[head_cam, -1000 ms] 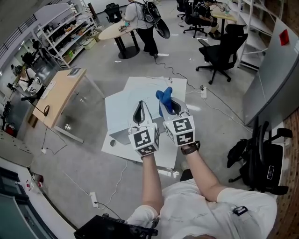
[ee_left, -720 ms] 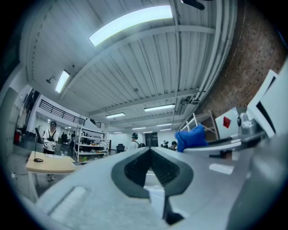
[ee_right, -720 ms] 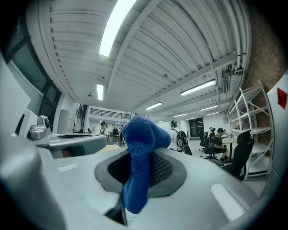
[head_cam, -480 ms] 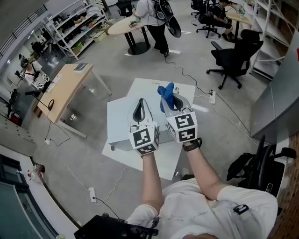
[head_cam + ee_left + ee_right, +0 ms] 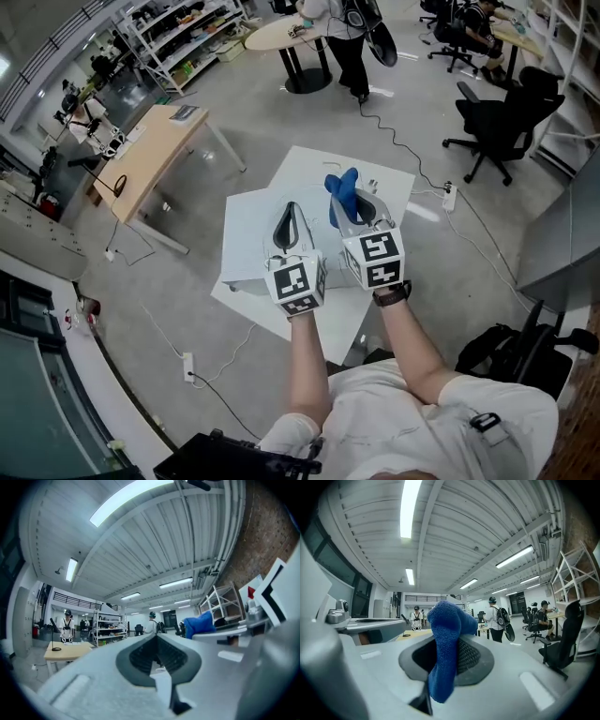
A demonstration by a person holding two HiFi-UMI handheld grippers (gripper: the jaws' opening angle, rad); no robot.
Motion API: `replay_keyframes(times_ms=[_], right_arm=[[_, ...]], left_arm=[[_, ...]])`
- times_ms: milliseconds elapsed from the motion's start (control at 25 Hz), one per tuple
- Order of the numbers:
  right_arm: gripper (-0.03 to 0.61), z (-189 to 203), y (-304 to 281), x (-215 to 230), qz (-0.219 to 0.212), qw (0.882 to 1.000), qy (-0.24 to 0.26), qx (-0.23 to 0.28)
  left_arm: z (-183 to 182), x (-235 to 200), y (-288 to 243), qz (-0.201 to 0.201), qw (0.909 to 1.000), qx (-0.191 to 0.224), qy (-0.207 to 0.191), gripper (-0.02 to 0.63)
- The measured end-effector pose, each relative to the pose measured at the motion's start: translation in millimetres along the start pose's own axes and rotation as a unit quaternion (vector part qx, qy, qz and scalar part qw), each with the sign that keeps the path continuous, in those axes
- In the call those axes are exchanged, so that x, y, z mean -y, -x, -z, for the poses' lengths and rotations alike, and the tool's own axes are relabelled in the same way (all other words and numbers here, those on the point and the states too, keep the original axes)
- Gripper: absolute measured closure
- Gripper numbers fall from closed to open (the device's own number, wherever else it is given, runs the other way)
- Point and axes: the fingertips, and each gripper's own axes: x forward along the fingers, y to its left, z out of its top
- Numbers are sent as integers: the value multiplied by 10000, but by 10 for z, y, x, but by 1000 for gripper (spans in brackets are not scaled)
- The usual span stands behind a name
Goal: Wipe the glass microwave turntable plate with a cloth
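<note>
only the view drifts: the right tongs stay aloft clenching the blue cloth at 12 o'clock, the left tongs stay clenched and empty above the white tabletop, and no glass turntable plate shows, so wiping seems unstarted.

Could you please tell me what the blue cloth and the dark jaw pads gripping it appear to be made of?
Blue cloth: soft knitted or microfibre-like fabric, matte; a fine looped weave shows and it folds limply. Pads of the right gripper: dark matte rubber or plastic, with a grid texture; which, I cannot tell.
</note>
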Motion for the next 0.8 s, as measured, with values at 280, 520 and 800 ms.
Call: replay_keyframes(times_ms=[280, 520, 800], right_arm=[[503, 179, -290, -2, -144, 9996, -165, -186], [503, 275, -503, 107, 30, 9992, -318, -229], [503, 491, -752, 9, -41, 9984, -204, -533]], left_arm=[[127, -275, -86, -191, 9996, -197, -114, 612], [331, -456, -121, -57, 9989, -414, -218, 612], [649, -958, -91, -280, 9969, -731, -42, 612]])
